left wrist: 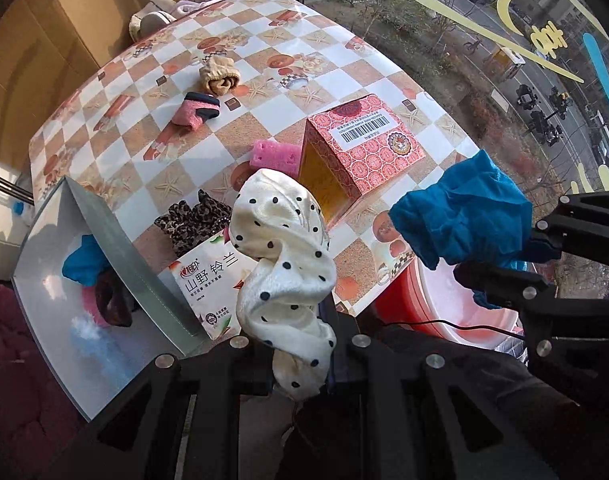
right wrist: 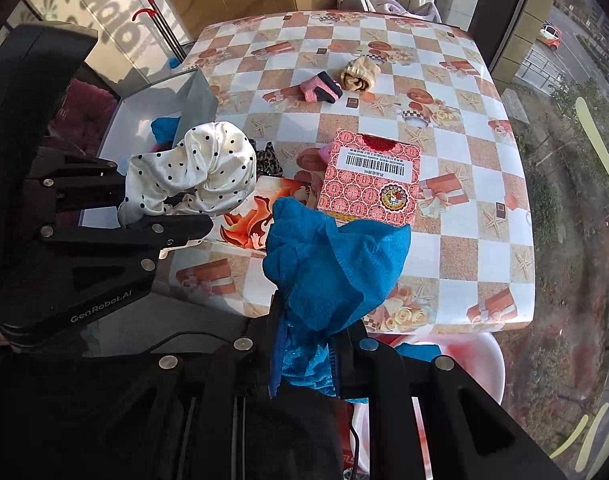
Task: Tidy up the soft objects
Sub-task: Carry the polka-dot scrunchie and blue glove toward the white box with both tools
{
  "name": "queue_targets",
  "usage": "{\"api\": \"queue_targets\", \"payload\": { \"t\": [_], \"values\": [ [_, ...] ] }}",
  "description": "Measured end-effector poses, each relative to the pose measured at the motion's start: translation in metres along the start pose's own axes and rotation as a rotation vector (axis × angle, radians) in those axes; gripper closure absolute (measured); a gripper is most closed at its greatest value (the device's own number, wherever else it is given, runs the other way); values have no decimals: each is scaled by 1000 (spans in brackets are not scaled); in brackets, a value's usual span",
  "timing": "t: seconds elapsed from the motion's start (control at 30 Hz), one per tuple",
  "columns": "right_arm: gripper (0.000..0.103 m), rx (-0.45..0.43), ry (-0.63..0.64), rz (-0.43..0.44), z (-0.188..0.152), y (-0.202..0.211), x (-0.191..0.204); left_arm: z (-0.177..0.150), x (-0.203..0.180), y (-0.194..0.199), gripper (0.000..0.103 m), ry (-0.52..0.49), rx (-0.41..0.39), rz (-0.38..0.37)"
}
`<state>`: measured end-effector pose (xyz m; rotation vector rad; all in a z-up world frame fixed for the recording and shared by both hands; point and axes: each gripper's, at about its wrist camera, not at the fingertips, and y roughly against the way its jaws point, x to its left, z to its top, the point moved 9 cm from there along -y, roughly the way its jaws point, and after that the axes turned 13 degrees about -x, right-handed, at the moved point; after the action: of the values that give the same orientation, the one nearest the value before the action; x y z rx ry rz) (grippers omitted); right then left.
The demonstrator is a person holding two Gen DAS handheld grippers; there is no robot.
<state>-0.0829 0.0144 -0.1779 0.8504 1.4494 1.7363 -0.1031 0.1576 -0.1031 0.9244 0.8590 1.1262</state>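
Left gripper point(left wrist: 300, 364) clamps polka-dot cloth point(left wrist: 282, 248); right gripper point(right wrist: 304, 356) clamps blue cloth point(right wrist: 336, 264).

Table point(right wrist: 456, 240) under a checkered cloth printed with starfish and gift boxes. On it: red patterned box point(right wrist: 370, 178) near centre, pink sponge point(left wrist: 273, 156) touching its 9 o'clock side, leopard scrunchie point(left wrist: 190, 222) and tissue packet point(left wrist: 208, 280) toward 7 o'clock, pink-and-navy roll point(right wrist: 322, 88) and beige roll point(right wrist: 360, 73) side by side toward 12 o'clock.
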Motion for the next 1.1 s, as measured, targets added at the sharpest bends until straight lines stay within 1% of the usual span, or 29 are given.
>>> {"api": "queue_targets", "payload": {
  "t": [0.3, 0.53, 0.87, 1.1],
  "values": [
    [83, 18, 105, 62, 10, -15, 47, -32, 43, 4, 84, 116, 15, 54],
    [83, 6, 180, 103, 27, -25, 79, -51, 73, 8, 84, 203, 19, 91],
    [83, 12, 219, 140, 45, -40, 105, -61, 99, 11, 84, 262, 9, 140],
    [83, 15, 252, 144, 51, -47, 118, -72, 118, 13, 84, 319, 2, 174]
  ]
}}
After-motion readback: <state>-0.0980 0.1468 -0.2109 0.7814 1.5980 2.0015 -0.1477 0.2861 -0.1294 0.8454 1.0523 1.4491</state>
